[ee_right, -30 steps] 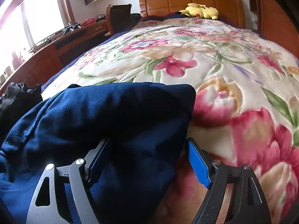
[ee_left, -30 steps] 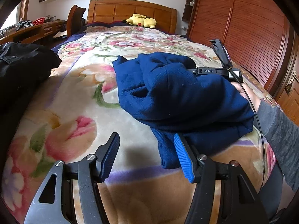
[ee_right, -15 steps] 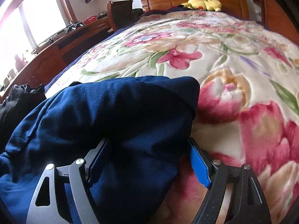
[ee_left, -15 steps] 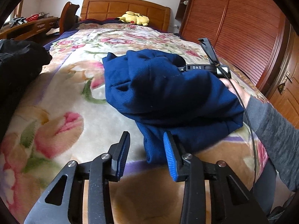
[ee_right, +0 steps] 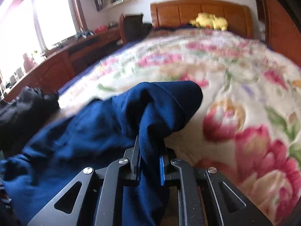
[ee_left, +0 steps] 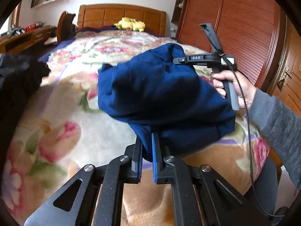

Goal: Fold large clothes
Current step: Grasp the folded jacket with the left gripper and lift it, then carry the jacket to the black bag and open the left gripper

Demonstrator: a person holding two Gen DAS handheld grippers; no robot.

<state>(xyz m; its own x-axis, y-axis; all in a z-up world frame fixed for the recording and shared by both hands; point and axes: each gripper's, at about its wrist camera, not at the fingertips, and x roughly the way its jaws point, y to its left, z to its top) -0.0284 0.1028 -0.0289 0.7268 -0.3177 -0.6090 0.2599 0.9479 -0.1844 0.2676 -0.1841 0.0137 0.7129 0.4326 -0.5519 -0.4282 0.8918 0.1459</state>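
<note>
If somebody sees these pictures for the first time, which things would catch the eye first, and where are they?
First comes the bundled dark blue knitted garment in the middle, on the cream blanket with pink flowers. The left gripper is shut on its near edge and the right gripper on a fold. Far behind, a yellow plush toy lies at the wooden headboard.

one navy garment (ee_left: 160, 94), one black garment (ee_left: 17, 75), one yellow plush toy (ee_left: 130, 24), two tongs (ee_left: 146, 160)
</note>
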